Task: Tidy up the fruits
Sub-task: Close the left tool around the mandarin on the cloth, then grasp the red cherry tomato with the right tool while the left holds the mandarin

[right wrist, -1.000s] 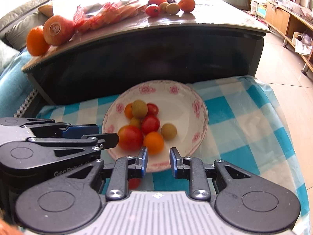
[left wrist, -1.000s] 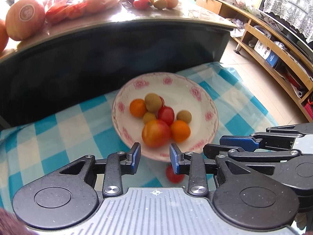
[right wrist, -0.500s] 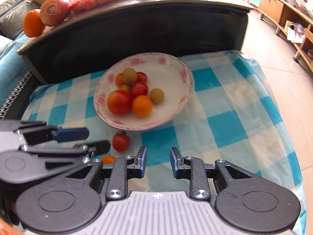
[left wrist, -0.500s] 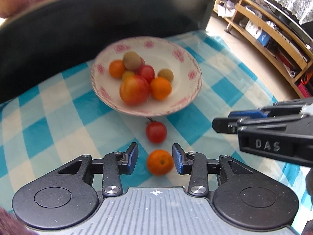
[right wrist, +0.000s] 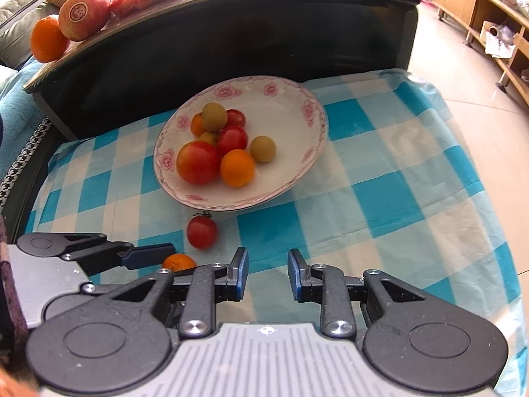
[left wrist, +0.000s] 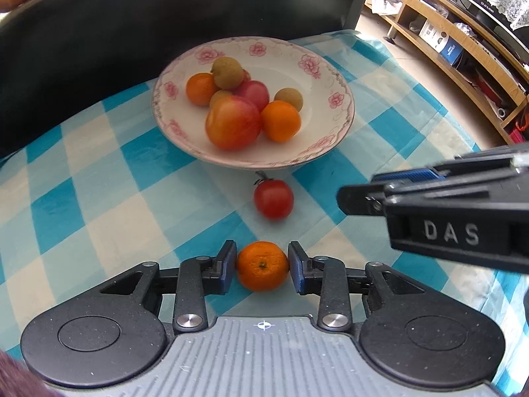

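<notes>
A white floral plate [left wrist: 330,76] [right wrist: 310,122] on the blue checked cloth holds several fruits: tomatoes, small oranges and brown longans. A loose cherry tomato [left wrist: 273,199] [right wrist: 202,232] lies on the cloth just in front of the plate. A small orange [left wrist: 262,265] [right wrist: 178,262] lies nearer still, between the fingers of my left gripper [left wrist: 262,266]; the pads touch its sides. My right gripper [right wrist: 267,275] is open and empty over the cloth, right of the left gripper [right wrist: 150,252].
A dark table edge [right wrist: 231,26] rises behind the plate, with an apple [right wrist: 83,16], an orange [right wrist: 48,38] and bagged fruit on top. A wooden shelf unit [left wrist: 463,33] stands at the right. The cloth ends at the right over the tiled floor [right wrist: 479,106].
Both grippers have pulled back from the plate and lowered. The small orange has come between the left fingers, and they have closed in on it.
</notes>
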Action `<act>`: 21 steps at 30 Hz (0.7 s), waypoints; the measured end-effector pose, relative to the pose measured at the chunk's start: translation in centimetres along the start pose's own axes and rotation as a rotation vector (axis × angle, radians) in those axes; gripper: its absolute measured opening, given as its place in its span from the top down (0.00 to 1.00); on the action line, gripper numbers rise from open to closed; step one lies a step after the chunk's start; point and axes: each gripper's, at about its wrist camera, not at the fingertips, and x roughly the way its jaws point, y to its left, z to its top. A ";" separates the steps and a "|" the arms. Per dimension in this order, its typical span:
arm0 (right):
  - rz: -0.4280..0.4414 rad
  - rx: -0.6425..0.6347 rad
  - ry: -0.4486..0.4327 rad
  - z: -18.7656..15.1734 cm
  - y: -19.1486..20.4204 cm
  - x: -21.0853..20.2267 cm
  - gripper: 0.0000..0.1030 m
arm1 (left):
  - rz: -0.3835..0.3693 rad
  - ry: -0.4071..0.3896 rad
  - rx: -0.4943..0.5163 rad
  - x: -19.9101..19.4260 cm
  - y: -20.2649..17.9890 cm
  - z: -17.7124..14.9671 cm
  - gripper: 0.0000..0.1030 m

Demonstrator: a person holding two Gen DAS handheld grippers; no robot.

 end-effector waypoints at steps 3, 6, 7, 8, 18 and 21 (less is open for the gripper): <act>0.025 -0.006 -0.005 0.1 0.7 0.3 0.71 | -0.003 0.004 -0.005 -0.4 0.5 -0.5 0.59; 0.053 0.000 -0.009 0.4 1.3 0.8 0.71 | -0.011 0.008 -0.006 -0.7 1.0 -0.9 0.59; 0.063 0.004 -0.010 0.5 1.5 1.0 0.71 | -0.013 0.008 -0.008 -0.7 1.1 -1.0 0.59; 0.074 0.006 -0.010 0.7 1.7 1.2 0.70 | -0.018 0.009 -0.011 -0.7 1.2 -1.1 0.59; 0.101 -0.018 0.020 2.0 3.7 4.5 0.66 | -0.035 0.007 -0.015 -0.8 1.7 -1.5 0.58; 0.081 -0.040 0.019 2.3 4.5 5.4 0.66 | -0.035 0.007 -0.012 -0.8 1.7 -1.5 0.58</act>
